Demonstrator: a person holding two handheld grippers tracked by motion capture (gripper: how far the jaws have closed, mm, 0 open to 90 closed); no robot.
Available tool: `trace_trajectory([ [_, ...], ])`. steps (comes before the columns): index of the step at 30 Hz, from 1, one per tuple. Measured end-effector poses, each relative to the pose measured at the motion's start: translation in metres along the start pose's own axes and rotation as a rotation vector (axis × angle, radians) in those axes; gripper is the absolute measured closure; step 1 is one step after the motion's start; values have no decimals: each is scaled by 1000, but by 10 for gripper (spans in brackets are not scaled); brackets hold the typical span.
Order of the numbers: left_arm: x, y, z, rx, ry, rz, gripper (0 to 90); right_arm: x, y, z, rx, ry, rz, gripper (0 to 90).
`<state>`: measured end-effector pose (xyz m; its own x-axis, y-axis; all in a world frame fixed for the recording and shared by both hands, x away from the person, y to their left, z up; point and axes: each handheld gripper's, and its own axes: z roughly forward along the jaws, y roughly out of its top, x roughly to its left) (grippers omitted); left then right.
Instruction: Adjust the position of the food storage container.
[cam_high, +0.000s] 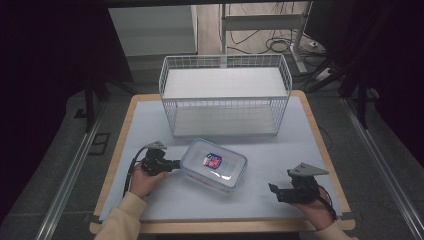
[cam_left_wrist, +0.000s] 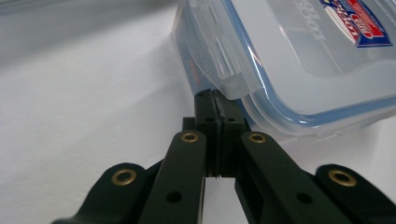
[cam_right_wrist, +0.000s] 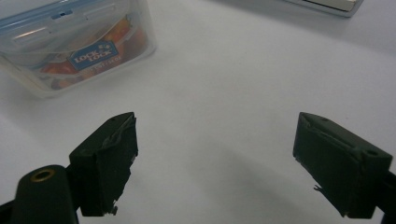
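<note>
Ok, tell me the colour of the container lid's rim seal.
Blue, on the clear container lid; clearest in the left gripper view.

A clear plastic container (cam_high: 214, 165) with a blue-edged lid and a red, white and blue label is shown on a pale grey surface (cam_high: 280, 150) trimmed in light wood, behind it a white wire basket (cam_high: 225, 95), and the fingers (cam_right_wrist: 109, 163) are seen in matt black.

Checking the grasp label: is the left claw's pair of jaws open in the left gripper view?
No, the left claw has its jaws pressed together, tips right at the side latch flap of the clear food container.
</note>
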<state>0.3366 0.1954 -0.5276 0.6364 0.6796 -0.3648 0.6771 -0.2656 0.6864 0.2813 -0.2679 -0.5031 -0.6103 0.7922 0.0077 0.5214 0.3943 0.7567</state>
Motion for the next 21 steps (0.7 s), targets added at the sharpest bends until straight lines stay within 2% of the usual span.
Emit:
trace_trajectory([
  [2,-1,-1,0,3,-8,6,900,0,0,0,0,-1,0,141],
  [3,-6,-4,1,5,-23,9,900,0,0,0,2,-1,-2,140],
  [6,-14,-6,2,8,-23,16,900,0,0,0,2,-2,-2,141],
  [16,-57,-14,11,47,-25,87,900,-1,0,-1,-1,-4,4,143],
  [21,-67,-17,12,47,-35,86,900,-4,1,-2,-11,2,19,143],
])
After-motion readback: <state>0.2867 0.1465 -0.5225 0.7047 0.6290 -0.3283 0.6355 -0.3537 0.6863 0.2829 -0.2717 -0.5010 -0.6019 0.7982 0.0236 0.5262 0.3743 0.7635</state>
